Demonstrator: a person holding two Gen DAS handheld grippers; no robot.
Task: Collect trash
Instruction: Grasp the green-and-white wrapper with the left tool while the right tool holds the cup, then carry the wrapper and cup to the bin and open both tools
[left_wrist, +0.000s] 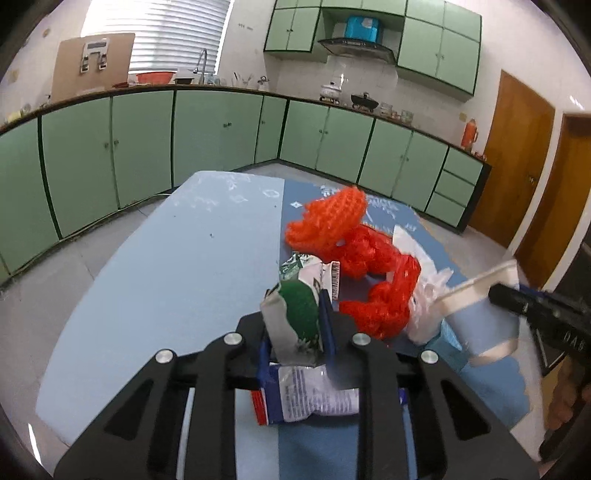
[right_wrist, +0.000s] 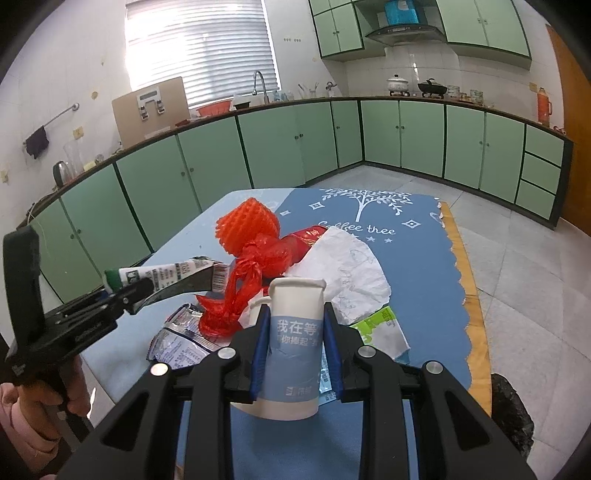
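My left gripper (left_wrist: 295, 314) is shut on a green and silver wrapper (left_wrist: 295, 310), held above the table; it also shows in the right wrist view (right_wrist: 166, 277). My right gripper (right_wrist: 295, 325) is shut on a blue and white paper cup (right_wrist: 293, 350), seen from the left wrist view (left_wrist: 480, 317) at the right. On the blue tablecloth (right_wrist: 417, 280) lie an orange foam net (left_wrist: 332, 218), a red mesh bag (left_wrist: 384, 291), crumpled white paper (right_wrist: 347, 269), a silver snack packet (right_wrist: 181, 336) and a green-white wrapper (right_wrist: 380, 328).
Green kitchen cabinets (right_wrist: 280, 144) run along the far walls. A light blue mat (left_wrist: 177, 266) covers the table's left half. A dark object (right_wrist: 511, 413) sits on the floor at the right. Wooden doors (left_wrist: 517, 155) stand at the far right.
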